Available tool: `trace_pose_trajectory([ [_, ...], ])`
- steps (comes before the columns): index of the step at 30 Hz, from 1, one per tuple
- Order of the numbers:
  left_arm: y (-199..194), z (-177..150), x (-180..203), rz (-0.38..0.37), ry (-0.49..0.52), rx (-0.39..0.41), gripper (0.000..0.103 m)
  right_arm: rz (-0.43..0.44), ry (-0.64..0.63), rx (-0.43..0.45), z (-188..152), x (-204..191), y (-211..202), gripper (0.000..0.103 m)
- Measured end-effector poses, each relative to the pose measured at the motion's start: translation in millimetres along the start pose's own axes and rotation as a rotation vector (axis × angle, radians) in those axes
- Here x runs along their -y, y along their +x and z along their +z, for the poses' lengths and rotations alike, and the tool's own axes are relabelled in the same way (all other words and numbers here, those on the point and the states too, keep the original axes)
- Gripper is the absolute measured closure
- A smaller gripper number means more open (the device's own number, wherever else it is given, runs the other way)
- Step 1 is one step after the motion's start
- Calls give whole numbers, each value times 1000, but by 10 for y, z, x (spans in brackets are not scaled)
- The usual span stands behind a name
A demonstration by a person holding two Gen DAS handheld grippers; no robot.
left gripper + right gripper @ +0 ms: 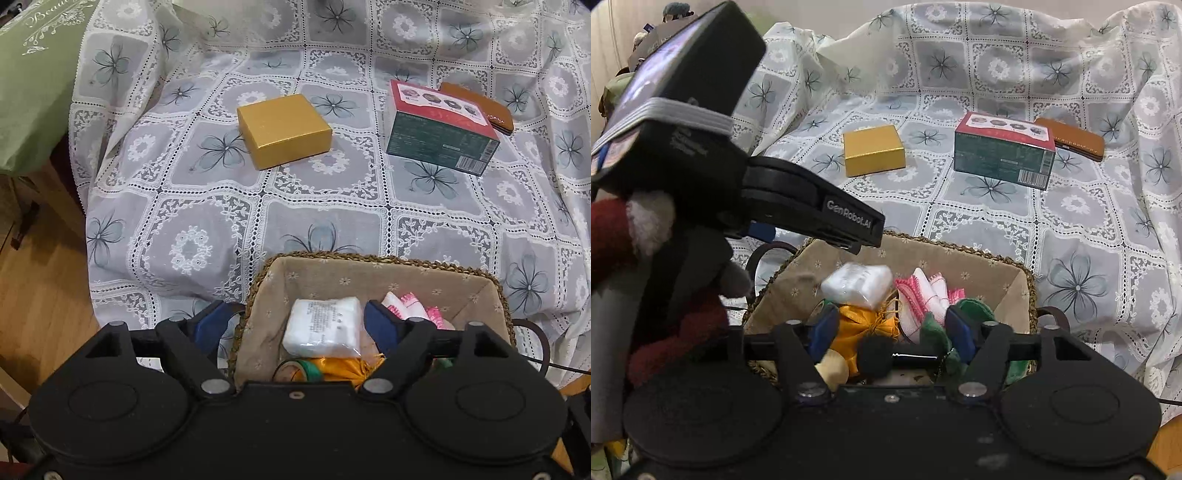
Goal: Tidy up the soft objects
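1. White packet (323,325) lies in the basket (373,260), lower centre of frame, beside pink-edged cloth (406,304).
2. Left gripper (291,325) is parted around the packet, not pressing.
3. Right gripper (892,334) spread, nothing clamped, over yellow pouch (866,325).
4. Gold box (284,129) sits mid-frame above.

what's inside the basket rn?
In the basket: white plastic-wrapped pack, pink-edged white cloths, orange satin pouch, green felt piece. Its floor and anything beneath the pile is covered.
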State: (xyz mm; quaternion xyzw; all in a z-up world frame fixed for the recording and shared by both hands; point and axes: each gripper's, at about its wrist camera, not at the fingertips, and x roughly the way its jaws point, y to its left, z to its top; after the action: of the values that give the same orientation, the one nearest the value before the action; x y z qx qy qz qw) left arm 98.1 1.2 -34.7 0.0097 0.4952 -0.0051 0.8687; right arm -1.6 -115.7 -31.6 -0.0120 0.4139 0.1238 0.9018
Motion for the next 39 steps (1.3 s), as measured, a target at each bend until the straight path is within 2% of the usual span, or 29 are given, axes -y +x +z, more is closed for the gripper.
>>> trace_pose_trajectory([
  [9, -149, -99, -72, 18, -22, 28, 26, -19, 17, -7, -12, 68, 1, 32],
  [10, -177, -112, -75, 25, -22, 34, 24, -23, 22, -8, -14, 85, -7, 31],
  [12, -231, -135, -86, 30, -22, 49, 14, -32, 32, -8, -25, 109, -25, 30],
  [17, -376, -216, -85, 36, -9, 77, 13, -62, 71, -8, -64, 185, -95, 23],
  [20, -452, -279, -71, 45, 1, 89, 5, -80, 104, -11, -85, 259, -123, 19],
  [22, -495, -312, -58, 49, 8, 95, 5, -89, 127, -12, -102, 312, -143, 17],
  [25, -535, -360, -39, 45, 25, 91, 4, -96, 159, -18, -131, 391, -178, 9],
  [32, -539, -489, 19, 66, 45, 57, 4, -122, 219, -24, -187, 502, -236, 0],
  [39, -502, -591, 44, 66, 41, 13, 4, -142, 275, -16, -211, 568, -281, 0],
])
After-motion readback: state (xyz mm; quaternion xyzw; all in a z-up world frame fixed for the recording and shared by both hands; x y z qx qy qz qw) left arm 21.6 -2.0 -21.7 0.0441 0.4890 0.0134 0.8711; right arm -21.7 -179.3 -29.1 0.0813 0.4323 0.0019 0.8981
